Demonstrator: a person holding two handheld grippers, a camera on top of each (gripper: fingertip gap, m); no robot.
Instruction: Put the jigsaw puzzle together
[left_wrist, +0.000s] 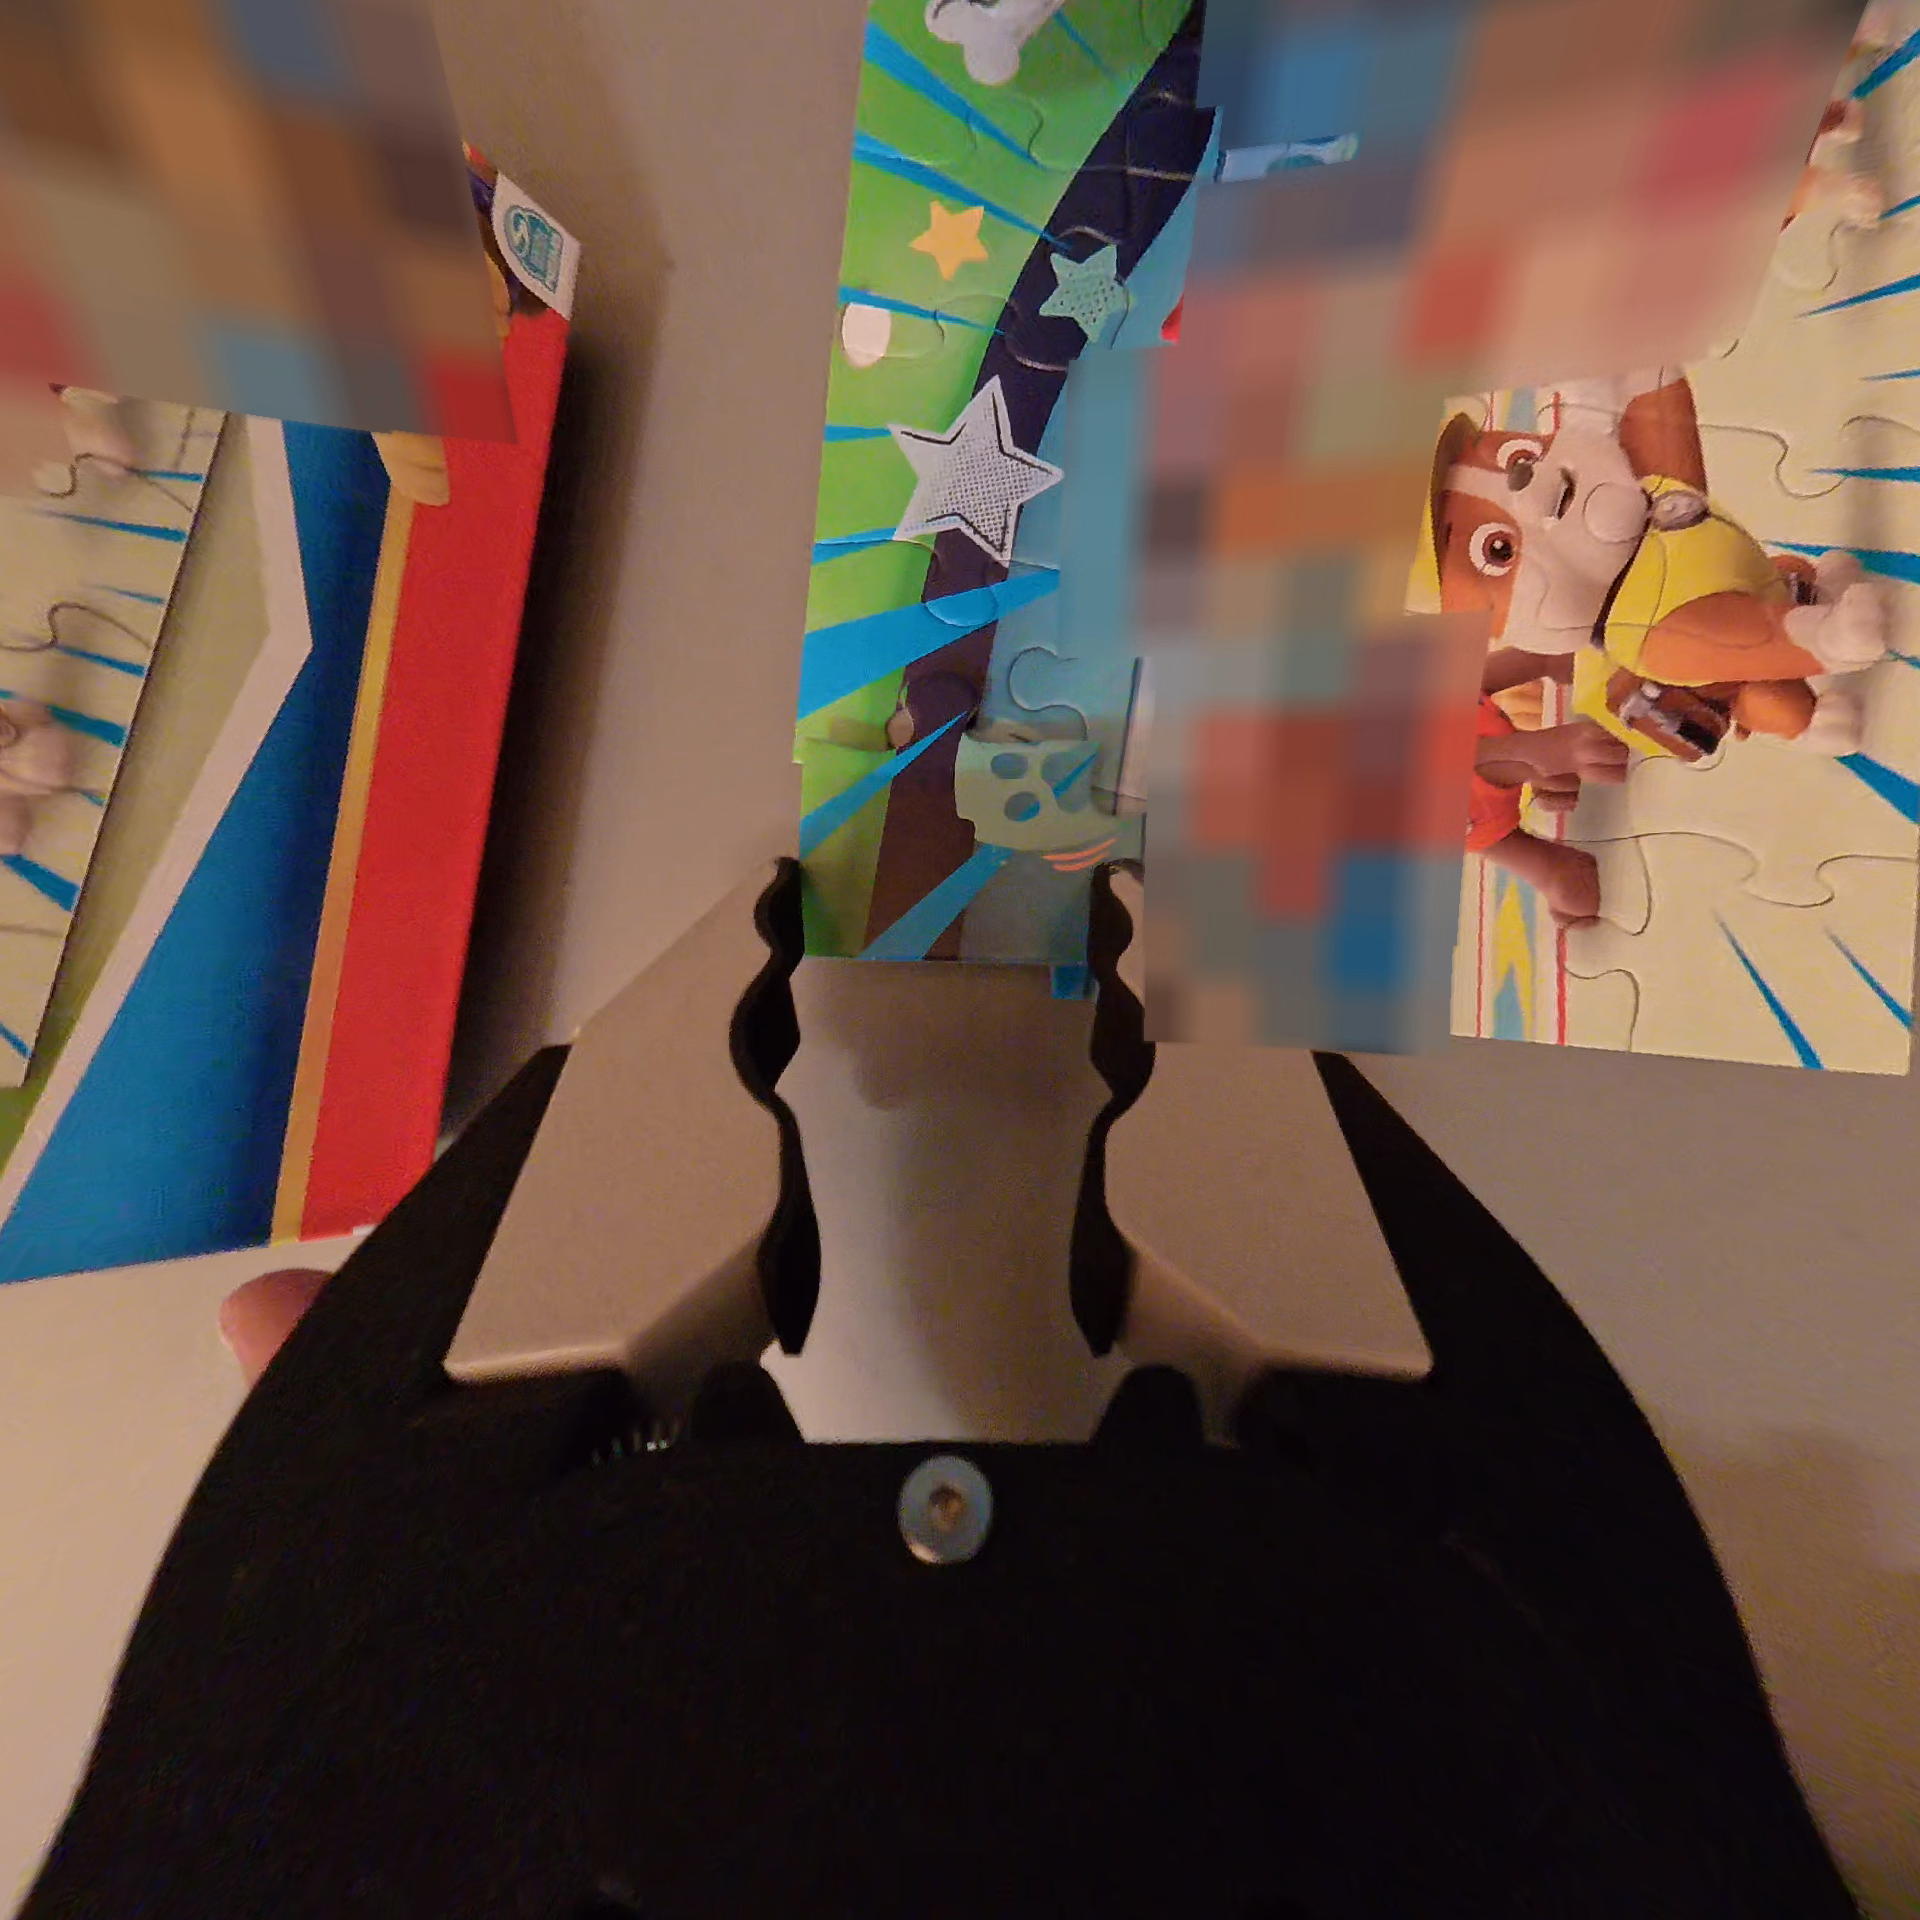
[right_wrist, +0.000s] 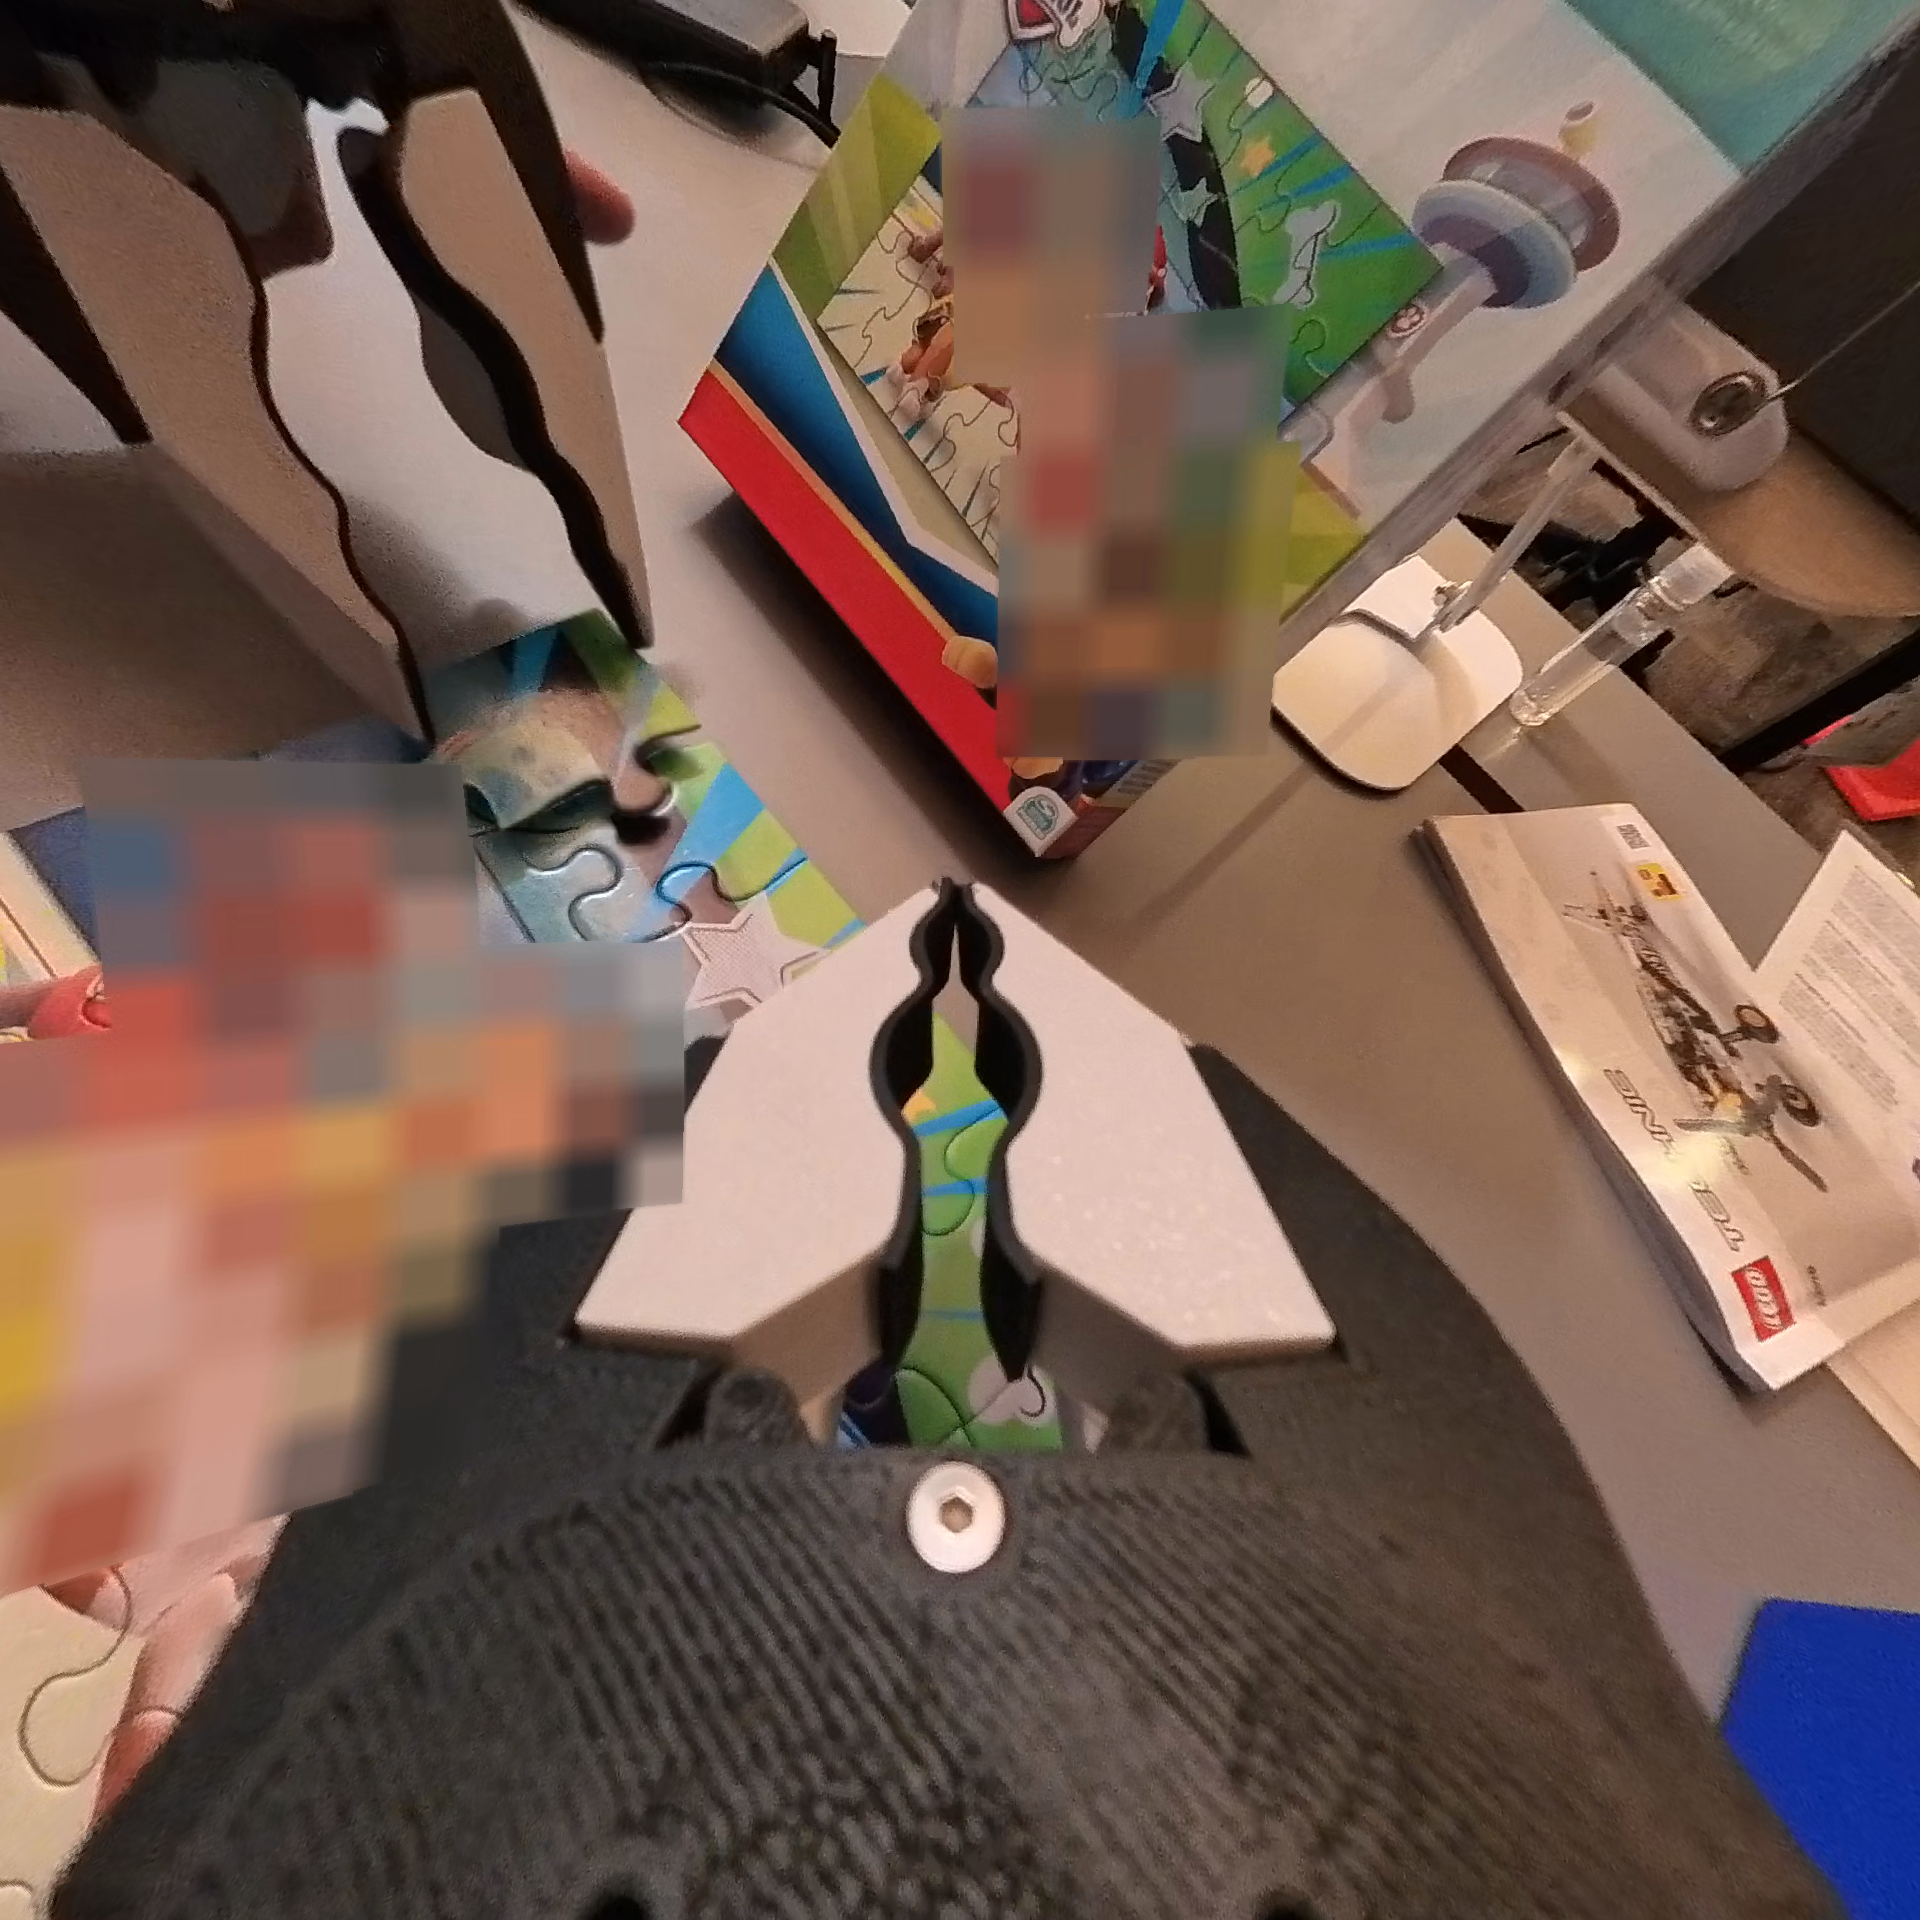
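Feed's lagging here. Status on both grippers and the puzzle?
Left gripper open, straddling puzzle corner. Right gripper shut, empty, above puzzle. Box alongside.

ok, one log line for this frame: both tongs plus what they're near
left tongs: open, straddling puzzle corner piece | right tongs: shut, empty, over puzzle edge | puzzle box beyond

Print shows on the instruction booklet (right_wrist: 1704, 1122), its loose sheet (right_wrist: 1860, 966) and the puzzle box's corner badge (right_wrist: 1044, 805).

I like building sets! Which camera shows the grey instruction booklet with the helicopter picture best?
The right wrist view: the grey instruction booklet lies open on the grey table at the right. The left wrist view does not show it.
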